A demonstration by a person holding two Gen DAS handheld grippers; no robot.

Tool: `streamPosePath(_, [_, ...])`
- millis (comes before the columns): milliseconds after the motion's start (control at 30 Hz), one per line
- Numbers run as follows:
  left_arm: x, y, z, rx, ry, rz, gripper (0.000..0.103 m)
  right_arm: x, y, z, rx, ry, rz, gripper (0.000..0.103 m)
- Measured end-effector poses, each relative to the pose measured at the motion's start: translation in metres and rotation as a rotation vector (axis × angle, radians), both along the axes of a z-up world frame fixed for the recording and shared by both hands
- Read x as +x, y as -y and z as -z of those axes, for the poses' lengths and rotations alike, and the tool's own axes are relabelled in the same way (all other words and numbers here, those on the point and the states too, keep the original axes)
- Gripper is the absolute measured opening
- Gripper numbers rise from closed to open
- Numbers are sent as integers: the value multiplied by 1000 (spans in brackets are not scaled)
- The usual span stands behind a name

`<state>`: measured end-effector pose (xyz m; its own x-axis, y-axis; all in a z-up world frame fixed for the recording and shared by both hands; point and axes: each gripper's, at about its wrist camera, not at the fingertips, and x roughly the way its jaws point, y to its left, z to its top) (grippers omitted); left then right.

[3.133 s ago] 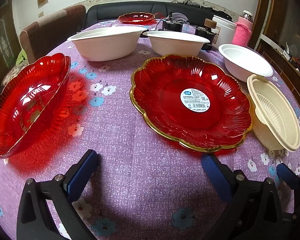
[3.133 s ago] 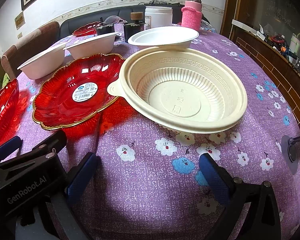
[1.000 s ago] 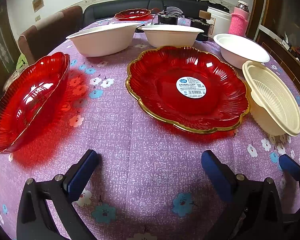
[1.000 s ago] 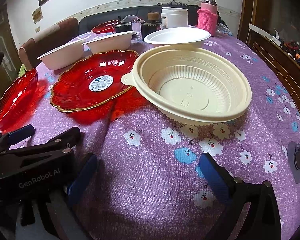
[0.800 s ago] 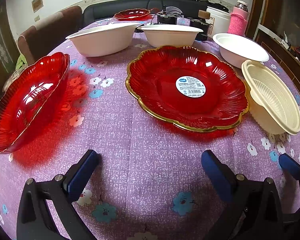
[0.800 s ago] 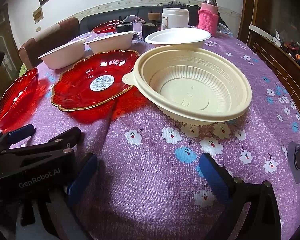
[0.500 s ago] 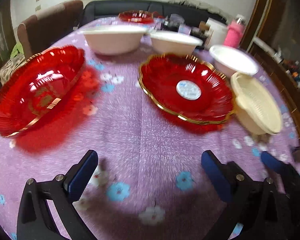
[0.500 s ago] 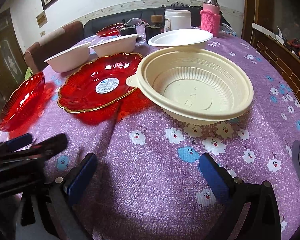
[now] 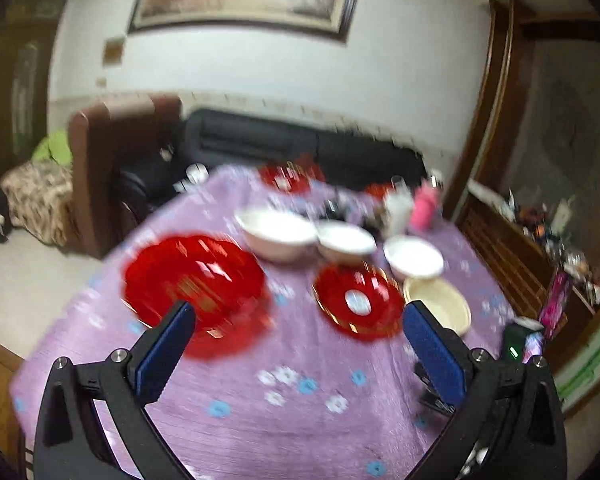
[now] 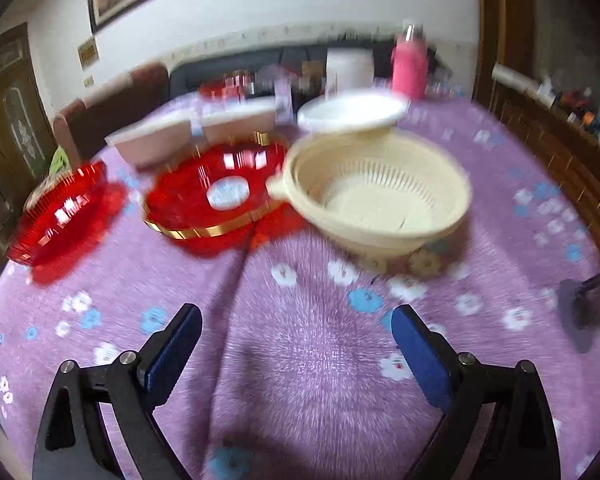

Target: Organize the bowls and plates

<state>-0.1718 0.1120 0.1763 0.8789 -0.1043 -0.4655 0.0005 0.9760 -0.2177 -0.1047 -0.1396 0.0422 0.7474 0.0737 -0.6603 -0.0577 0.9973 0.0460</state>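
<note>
Both views are motion-blurred. A deep red bowl [image 9: 196,280] sits at the table's left and also shows in the right wrist view [image 10: 60,212]. A gold-rimmed red plate [image 9: 358,300] with a white sticker lies mid-table [image 10: 216,196]. A cream bowl [image 9: 438,304] stands right of it [image 10: 376,196]. Three white bowls [image 9: 278,232] [image 9: 346,240] [image 9: 414,256] stand behind. My left gripper [image 9: 296,344] is open and empty, high above the near table edge. My right gripper [image 10: 296,344] is open and empty over the cloth, short of the cream bowl.
The round table has a purple flowered cloth [image 9: 300,420]. A pink bottle [image 10: 410,66], a white jar [image 10: 348,70] and another red dish [image 9: 288,178] stand at the far side. A brown chair [image 9: 112,160] is at the left, a wooden sideboard [image 9: 512,256] at the right.
Both grippers have pulled back and up from the table; the left rose much higher and now sees the whole table and wall. The dishes have not moved. Both stay open.
</note>
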Motion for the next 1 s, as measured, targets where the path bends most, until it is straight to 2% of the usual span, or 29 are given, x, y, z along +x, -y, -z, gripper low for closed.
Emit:
streamPosePath(167, [-31,-38,-39,-5,118,-79,103,-53,-18,-58,-79,321,52,98])
streamPosePath(200, [-38,-47,-47,-6,144,-100,103,-56,-21,-64,-71,340,25,99])
streamPosePath(233, [-42,-54,-50,-5,160,-116,103,-48,-24,-66,-54,287,-19,103])
streamPosePath(267, [-45,-60,-54,-4,178,-130,103,-37,-29,-62,-24,194,-88,103])
streamPosePath(300, [-49,-67,-58,-2,191,-145,103,-37,-29,-62,-24,194,-88,102])
streamPosePath(333, [-51,-75,-61,3,203,-161,103,-28,-32,-57,4,121,-138,94])
streamPosePath(367, [-52,-81,-62,9,204,-177,103,-17,-39,-49,12,60,-135,89])
streamPosePath(467, [-46,-105,-60,15,165,-220,103,-4,-47,-54,54,65,-143,87])
streamPosePath(667, [19,-145,-17,-2,-33,-248,103,42,-80,-52,213,-43,-258,87])
streamPosePath(833, [84,-168,35,-2,-205,-252,103,82,-132,-28,286,-159,-325,85])
streamPosePath(1000, [140,-199,77,-94,-328,-254,103,112,-168,-5,355,-247,-335,82])
